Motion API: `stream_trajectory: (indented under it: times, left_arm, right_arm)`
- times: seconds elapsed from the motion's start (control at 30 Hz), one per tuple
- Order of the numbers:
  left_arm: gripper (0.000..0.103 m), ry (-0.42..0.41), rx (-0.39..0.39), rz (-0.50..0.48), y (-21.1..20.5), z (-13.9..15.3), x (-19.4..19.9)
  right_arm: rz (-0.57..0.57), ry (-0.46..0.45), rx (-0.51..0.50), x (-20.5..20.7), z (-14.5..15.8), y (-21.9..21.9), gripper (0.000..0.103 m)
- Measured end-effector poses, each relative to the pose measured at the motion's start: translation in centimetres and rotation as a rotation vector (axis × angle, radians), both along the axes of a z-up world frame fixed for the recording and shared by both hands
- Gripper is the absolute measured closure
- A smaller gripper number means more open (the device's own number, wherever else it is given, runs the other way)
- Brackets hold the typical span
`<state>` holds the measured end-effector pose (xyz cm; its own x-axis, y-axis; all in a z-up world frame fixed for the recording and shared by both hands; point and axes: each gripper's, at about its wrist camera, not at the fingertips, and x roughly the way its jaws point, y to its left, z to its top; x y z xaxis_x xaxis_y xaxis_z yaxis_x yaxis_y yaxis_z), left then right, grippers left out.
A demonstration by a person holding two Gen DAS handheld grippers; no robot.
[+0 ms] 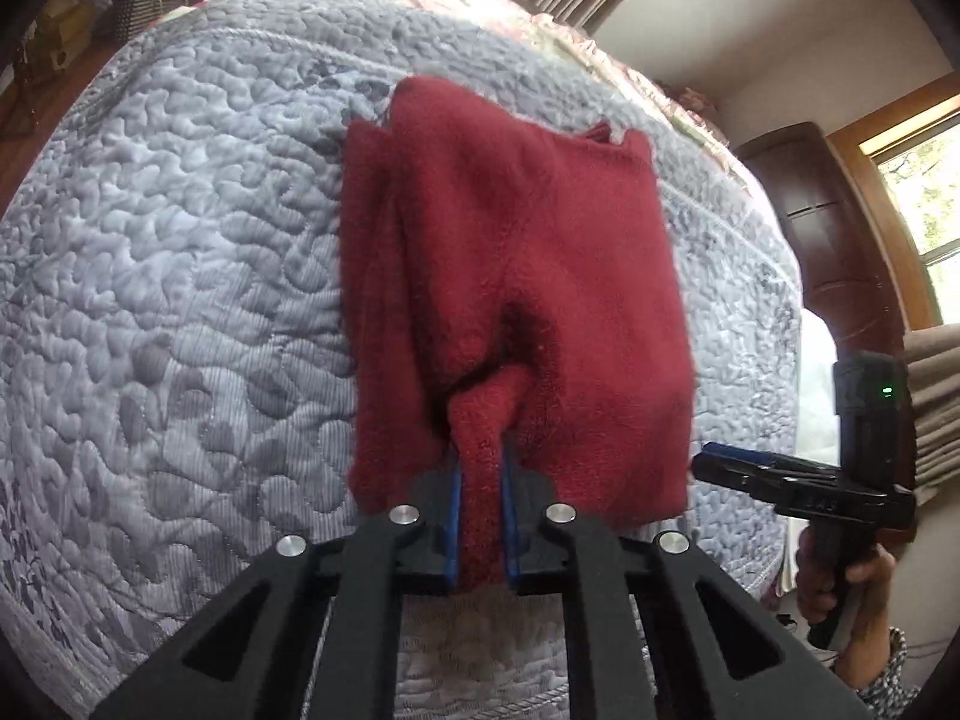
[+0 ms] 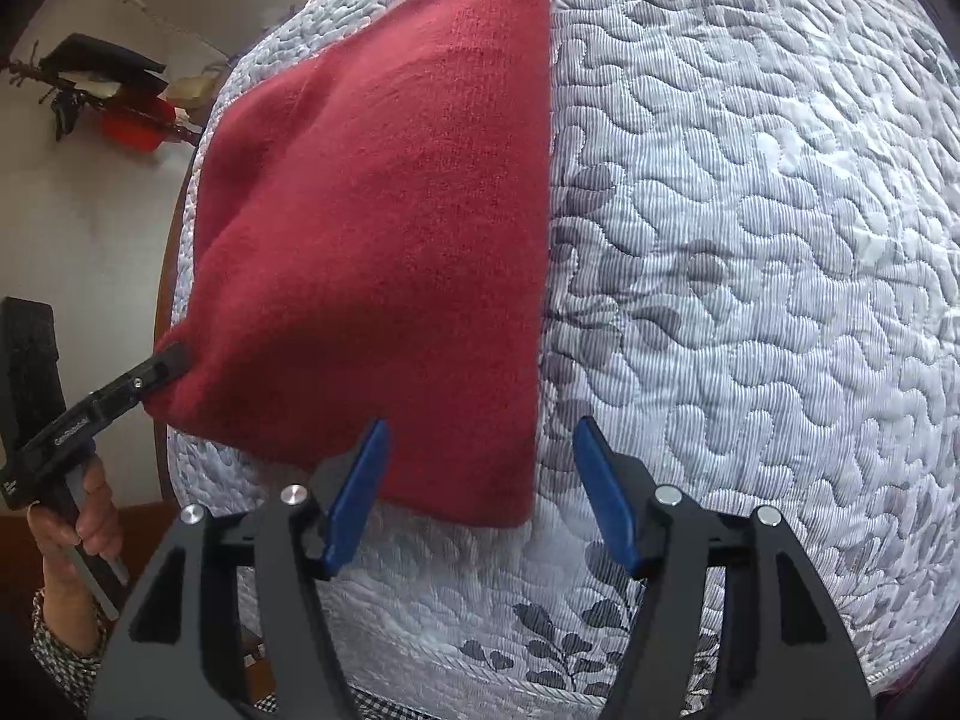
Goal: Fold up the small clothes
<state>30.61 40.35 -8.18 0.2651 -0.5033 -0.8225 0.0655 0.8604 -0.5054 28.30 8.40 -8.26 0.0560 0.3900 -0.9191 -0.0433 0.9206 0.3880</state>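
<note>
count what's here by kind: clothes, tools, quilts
clothes: 1, the red knit, pinched at its near edge by the left tool
tools: 2, the right tool open over the knit's corner
quilts: 1, the grey quilt
total: 4

Fuzzy knit garment (image 1: 510, 276); quilted cloth bedspread (image 1: 180, 276).

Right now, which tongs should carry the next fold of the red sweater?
Probably left: the left tongs are shut on the red sweater's edge. The right tongs are open and hold nothing.
</note>
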Motion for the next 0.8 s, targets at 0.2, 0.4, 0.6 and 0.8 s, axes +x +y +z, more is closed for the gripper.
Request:
stream_trajectory:
  times: [0.2,0.4,0.6,0.8]
  left_arm:
    - [0.094,0.028,0.031,0.047,2.8,-1.9,-1.8]
    - [0.069,0.04,-0.056,0.094,3.4,-3.3,-1.8]
    - [0.05,0.034,-0.055,0.131,3.0,-3.1,-0.9]
    - [0.053,0.061,0.031,0.118,2.1,-5.7,-0.4]
  right_arm:
    - [-0.002,0.004,-0.002,-0.6,-0.4,0.5,0.039]
    - [-0.014,0.05,0.036,-0.5,-2.0,0.5,0.034]
    - [-0.006,0.09,0.087,-0.9,-3.6,0.9,0.062]
    - [-0.011,0.111,0.097,-1.1,-3.5,-0.4,0.077]
